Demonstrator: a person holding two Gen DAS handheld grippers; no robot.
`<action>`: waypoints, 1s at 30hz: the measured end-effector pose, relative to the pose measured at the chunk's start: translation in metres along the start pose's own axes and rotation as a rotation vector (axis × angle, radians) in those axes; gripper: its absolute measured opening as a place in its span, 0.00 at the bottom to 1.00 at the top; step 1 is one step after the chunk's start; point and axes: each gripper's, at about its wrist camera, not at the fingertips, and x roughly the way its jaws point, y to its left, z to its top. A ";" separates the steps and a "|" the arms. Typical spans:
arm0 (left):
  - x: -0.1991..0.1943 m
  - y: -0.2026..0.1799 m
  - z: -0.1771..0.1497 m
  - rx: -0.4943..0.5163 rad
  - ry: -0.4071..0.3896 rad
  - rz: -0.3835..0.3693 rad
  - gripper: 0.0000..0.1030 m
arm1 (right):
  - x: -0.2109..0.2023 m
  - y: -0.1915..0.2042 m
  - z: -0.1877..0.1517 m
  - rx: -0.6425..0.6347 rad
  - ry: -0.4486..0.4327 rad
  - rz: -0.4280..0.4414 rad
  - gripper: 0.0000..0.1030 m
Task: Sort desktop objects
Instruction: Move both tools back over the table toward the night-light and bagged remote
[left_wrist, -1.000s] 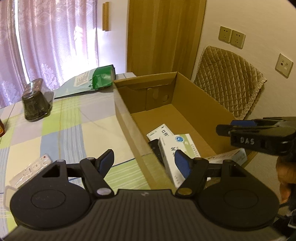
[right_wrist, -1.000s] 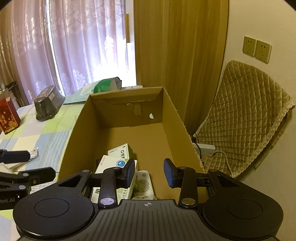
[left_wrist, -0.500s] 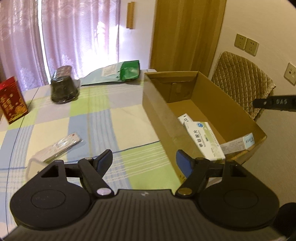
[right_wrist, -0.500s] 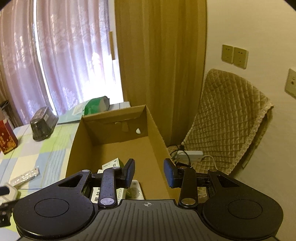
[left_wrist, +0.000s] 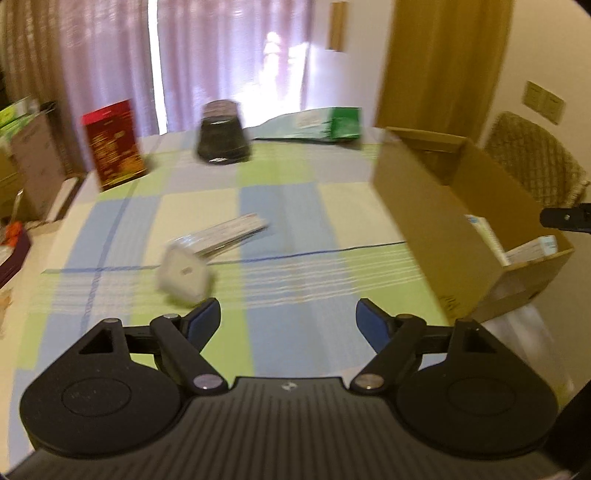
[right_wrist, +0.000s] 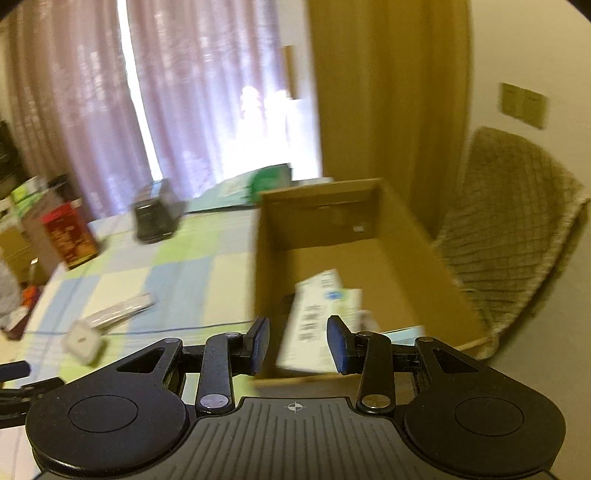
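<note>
The left gripper (left_wrist: 288, 321) is spread wide and empty above the checked tablecloth (left_wrist: 280, 206); just ahead lie a small white box (left_wrist: 183, 275) and a silvery blister strip (left_wrist: 231, 230) (both blurred). The right gripper (right_wrist: 298, 343), parted, holds nothing near the cardboard box (right_wrist: 269, 258) of white cartons (right_wrist: 317, 314).

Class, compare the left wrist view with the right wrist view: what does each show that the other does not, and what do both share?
Only the left wrist view shows the left gripper, open and empty over the checked tablecloth.

Only the right wrist view shows the right gripper, open and empty, and the cardboard box's floor with a white medicine box lying on it.

Both show the cardboard box, red box, dark container, green packet, small white case beside a flat strip, and quilted chair.
</note>
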 end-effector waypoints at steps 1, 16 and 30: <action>-0.002 0.009 -0.003 -0.010 0.003 0.015 0.77 | 0.001 0.010 -0.002 -0.006 0.001 0.019 0.50; -0.004 0.075 -0.034 -0.043 0.042 0.150 0.85 | 0.028 0.111 -0.027 -0.090 0.112 0.236 0.89; 0.003 0.083 -0.042 -0.047 0.059 0.167 0.89 | 0.046 0.125 -0.038 -0.108 0.165 0.232 0.89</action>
